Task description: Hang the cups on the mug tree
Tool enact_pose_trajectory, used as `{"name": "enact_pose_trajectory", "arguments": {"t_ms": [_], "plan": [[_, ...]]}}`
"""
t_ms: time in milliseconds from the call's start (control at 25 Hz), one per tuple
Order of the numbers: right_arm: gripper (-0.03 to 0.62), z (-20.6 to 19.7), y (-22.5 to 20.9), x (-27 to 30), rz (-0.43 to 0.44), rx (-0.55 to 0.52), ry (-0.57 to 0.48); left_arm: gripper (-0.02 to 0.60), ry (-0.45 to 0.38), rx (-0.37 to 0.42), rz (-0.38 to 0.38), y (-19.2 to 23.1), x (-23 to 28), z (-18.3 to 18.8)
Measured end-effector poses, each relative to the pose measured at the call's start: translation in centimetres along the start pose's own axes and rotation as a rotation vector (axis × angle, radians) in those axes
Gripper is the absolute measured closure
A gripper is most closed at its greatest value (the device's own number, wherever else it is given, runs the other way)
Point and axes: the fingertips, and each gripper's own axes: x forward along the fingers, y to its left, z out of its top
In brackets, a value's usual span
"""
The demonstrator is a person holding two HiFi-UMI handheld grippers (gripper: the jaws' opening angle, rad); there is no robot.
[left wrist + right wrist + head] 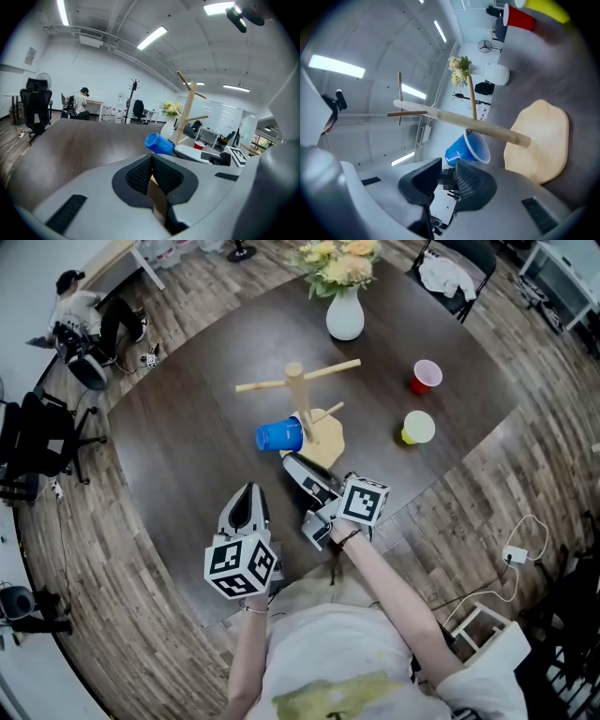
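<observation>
The red plastic cup (426,376) looked light and crushable, best pinched gently at its rim; left tongs (249,489) sat together, right tongs (290,462) slightly apart, empty.

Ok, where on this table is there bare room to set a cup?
Bare: the table left of the blue cup; also between mug tree and red cup. Crowded: the near edge, by the left gripper and right gripper.
</observation>
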Motion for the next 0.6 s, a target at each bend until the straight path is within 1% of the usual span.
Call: {"name": "enact_pose_trajectory", "arguments": {"t_ms": [160, 400, 600], "plan": [[0.526, 0.9, -0.5, -1.8, -0.072, -0.089, 0.029, 0.566, 0.010, 0.019, -0.037, -1.8, 1.1, -0.2], [0.561, 4.0, -0.9, -4.9, -0.172, -0.309, 0.067, 0.566, 0.039, 0.060, -0.098, -5.5, 2.9, -0.8], [0.572, 6.3, -1.1, -8.2, -0.245, -0.466, 0.103, 0.566, 0.052, 0.079, -0.130, -9.0, 3.7, -1.9]]}}
